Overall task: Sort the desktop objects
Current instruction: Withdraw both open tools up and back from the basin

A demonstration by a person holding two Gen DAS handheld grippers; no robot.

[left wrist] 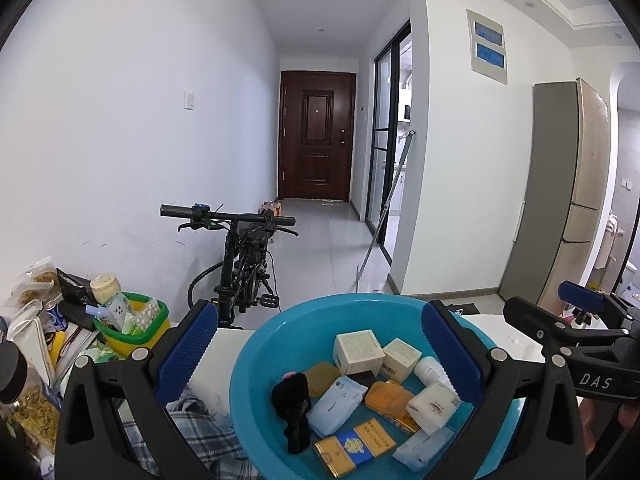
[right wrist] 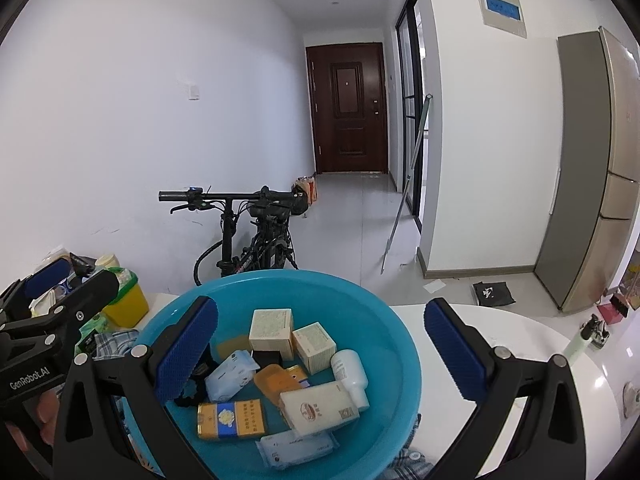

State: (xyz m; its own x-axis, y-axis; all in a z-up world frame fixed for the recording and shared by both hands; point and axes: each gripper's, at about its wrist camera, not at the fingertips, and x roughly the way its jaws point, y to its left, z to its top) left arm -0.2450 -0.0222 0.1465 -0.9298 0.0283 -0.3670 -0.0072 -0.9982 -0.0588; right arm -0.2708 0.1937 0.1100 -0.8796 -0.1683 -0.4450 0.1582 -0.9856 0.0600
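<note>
Nearest the cameras, the left hand-held gripper (left wrist: 318,354) is spread wide with nothing between its blue pads, and the right hand-held gripper (right wrist: 320,354) is equally wide and holds nothing. Both hover over a blue basin (left wrist: 280,344) that sits on the white surface (right wrist: 520,336).

Inside the basin lie the sorted things: two beige boxes (right wrist: 271,329), side by side at the far side; three pale blue tissue packs (left wrist: 338,402); one gold and blue cigarette pack (right wrist: 231,418); one white carton (right wrist: 318,407); one white bottle (right wrist: 351,374); two orange flat cases (left wrist: 388,398); one black furry item (left wrist: 291,408). They overlap, so parts are hidden.

A plaid cloth (left wrist: 200,432) lies under the basin's left edge. Further left on the surface stands one yellow bin with a green rim (left wrist: 130,328), stuffed with packets, amid bags and jars. To the right, near the surface's edge, lies one pale green spray bottle (right wrist: 580,342).

Beyond the surface, one black bicycle (left wrist: 244,264) leans at the left wall. A mop (left wrist: 382,224) rests against the glass door frame, a tall fridge (left wrist: 560,196) stands at right, and a brown door (left wrist: 317,136) closes the hallway.
</note>
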